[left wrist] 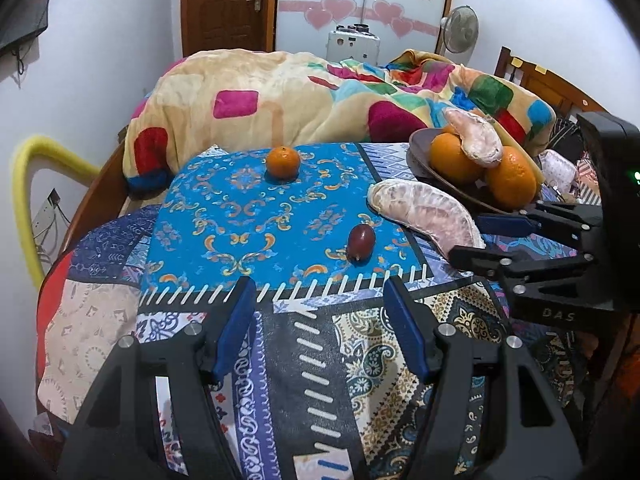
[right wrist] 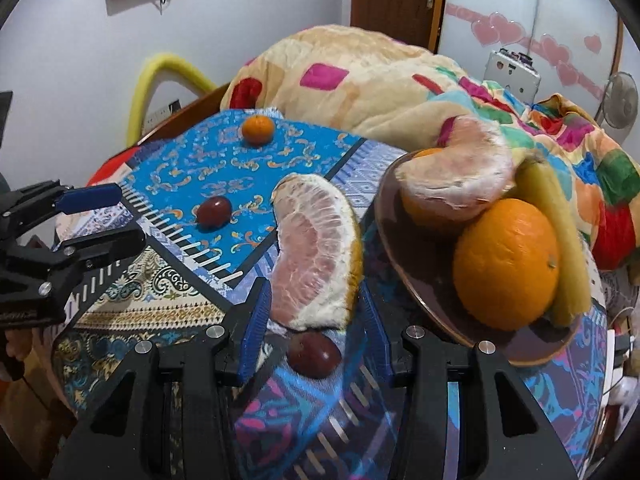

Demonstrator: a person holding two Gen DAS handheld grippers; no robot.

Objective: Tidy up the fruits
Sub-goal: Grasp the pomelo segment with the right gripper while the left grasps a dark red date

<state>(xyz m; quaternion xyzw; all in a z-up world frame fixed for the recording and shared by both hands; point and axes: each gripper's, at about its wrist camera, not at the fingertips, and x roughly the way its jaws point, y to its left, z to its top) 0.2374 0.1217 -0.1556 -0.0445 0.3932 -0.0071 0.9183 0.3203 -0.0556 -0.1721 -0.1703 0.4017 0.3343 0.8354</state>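
Observation:
A brown bowl (right wrist: 416, 280) holds two oranges (right wrist: 506, 268), a banana (right wrist: 560, 232) and a peeled pomelo piece (right wrist: 456, 176); it also shows in the left wrist view (left wrist: 420, 148). A second pomelo wedge (right wrist: 316, 256) lies on the cloth beside the bowl. My right gripper (right wrist: 316, 312) is open, its jaws on either side of the wedge's near end. A dark grape (right wrist: 314, 354) lies between its jaws, under the wedge. Another grape (left wrist: 361, 242) and a small mandarin (left wrist: 283, 162) lie on the blue cloth. My left gripper (left wrist: 320, 296) is open and empty.
The patterned cloth (left wrist: 248, 208) covers a raised surface on a bed. A bunched colourful blanket (left wrist: 280, 92) lies behind it. A yellow foam tube (left wrist: 24, 184) stands at the left, a fan (left wrist: 460, 28) and wooden headboard (left wrist: 548, 84) at the right.

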